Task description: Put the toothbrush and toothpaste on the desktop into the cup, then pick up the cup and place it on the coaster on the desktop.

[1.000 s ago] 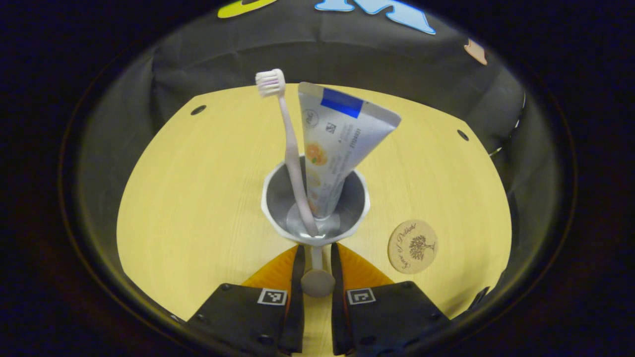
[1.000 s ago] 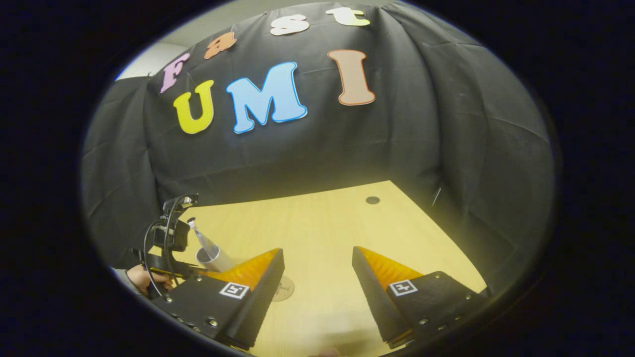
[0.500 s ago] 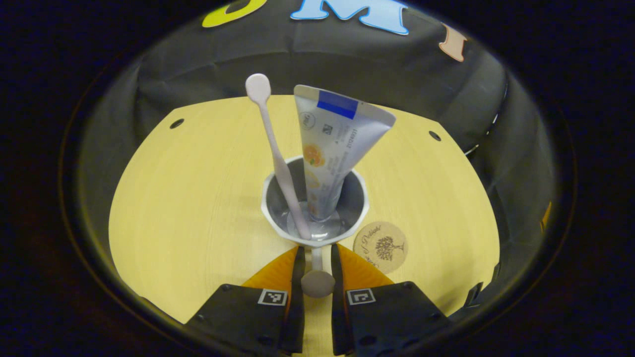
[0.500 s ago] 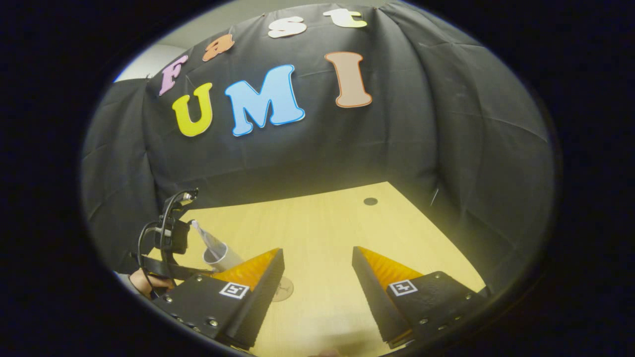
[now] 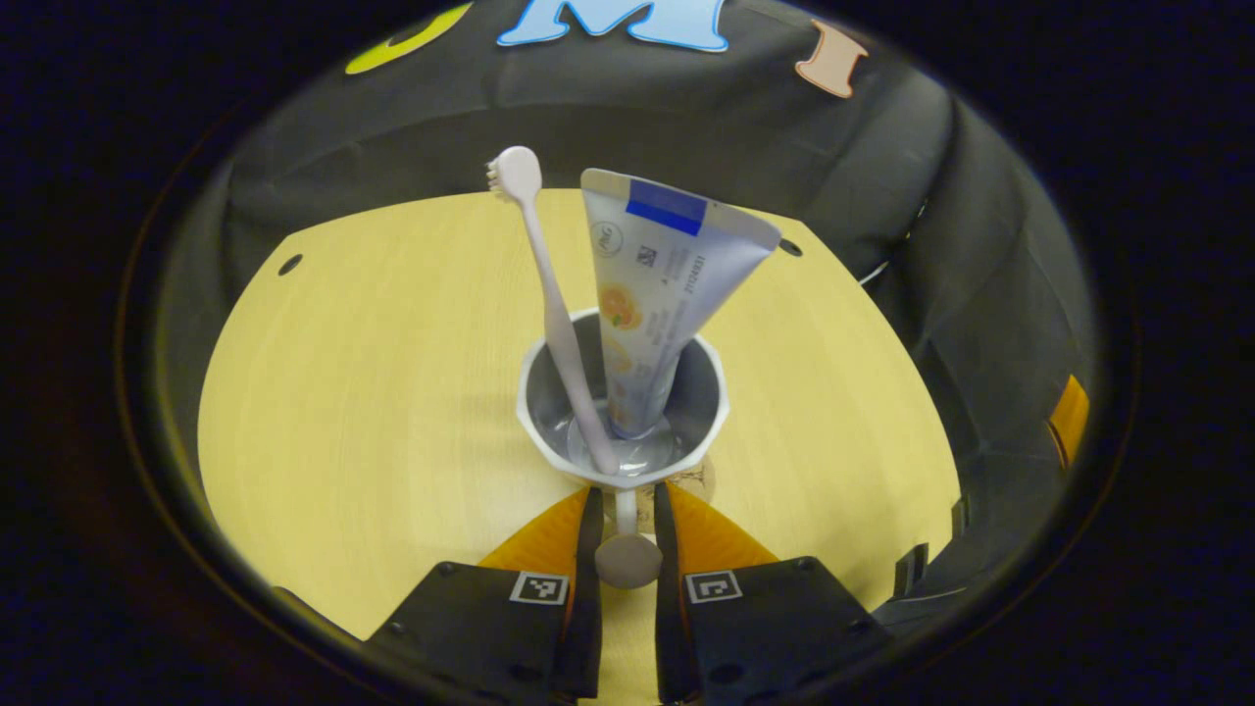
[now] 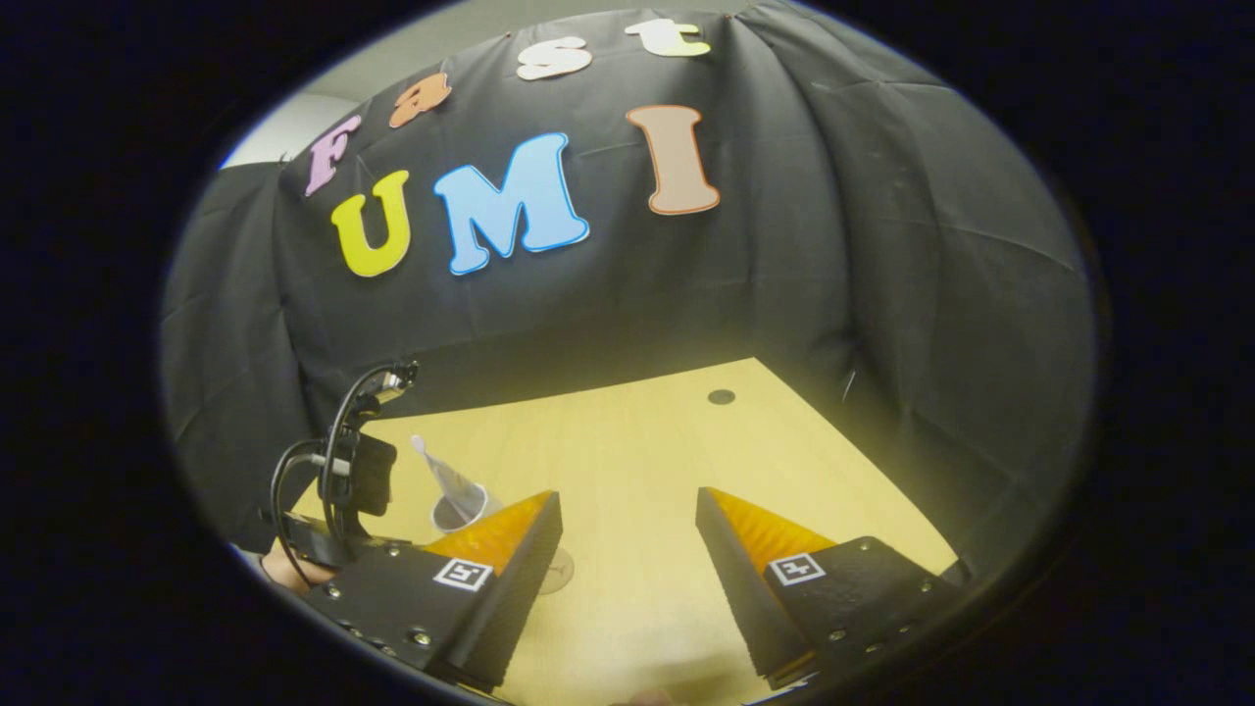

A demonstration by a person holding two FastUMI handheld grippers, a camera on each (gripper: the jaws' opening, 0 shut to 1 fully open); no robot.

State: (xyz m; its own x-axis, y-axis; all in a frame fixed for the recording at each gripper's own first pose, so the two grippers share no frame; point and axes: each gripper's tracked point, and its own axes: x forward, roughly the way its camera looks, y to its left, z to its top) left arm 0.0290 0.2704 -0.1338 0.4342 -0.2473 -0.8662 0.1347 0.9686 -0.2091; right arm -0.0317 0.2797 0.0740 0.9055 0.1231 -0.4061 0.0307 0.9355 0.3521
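Note:
My left gripper (image 5: pixel 625 502) is shut on the handle (image 5: pixel 627 559) of the white cup (image 5: pixel 708 387). A pale pink toothbrush (image 5: pixel 554 314) and a silver toothpaste tube (image 5: pixel 662 279) stand tilted in the cup. A sliver of the round cork coaster (image 5: pixel 689 480) shows just under the cup's near rim. In the right gripper view the cup (image 6: pixel 459 508) with the tube sits at the left, held by the left gripper (image 6: pixel 343 490), and part of the coaster (image 6: pixel 557 571) lies on the desktop beside my finger. My right gripper (image 6: pixel 627 515) is open and holds nothing.
The yellow wooden desktop (image 5: pixel 373 373) has small dark holes (image 5: pixel 290 264) near its far corners. Black cloth walls close in behind and on both sides. A hand (image 6: pixel 284 574) holds the left gripper. Part of the right gripper (image 5: pixel 1069 420) shows at the far right.
The left gripper has carried the cup to the right. The coaster, earlier off to the cup's right, has slid under its near rim. The right gripper has barely moved.

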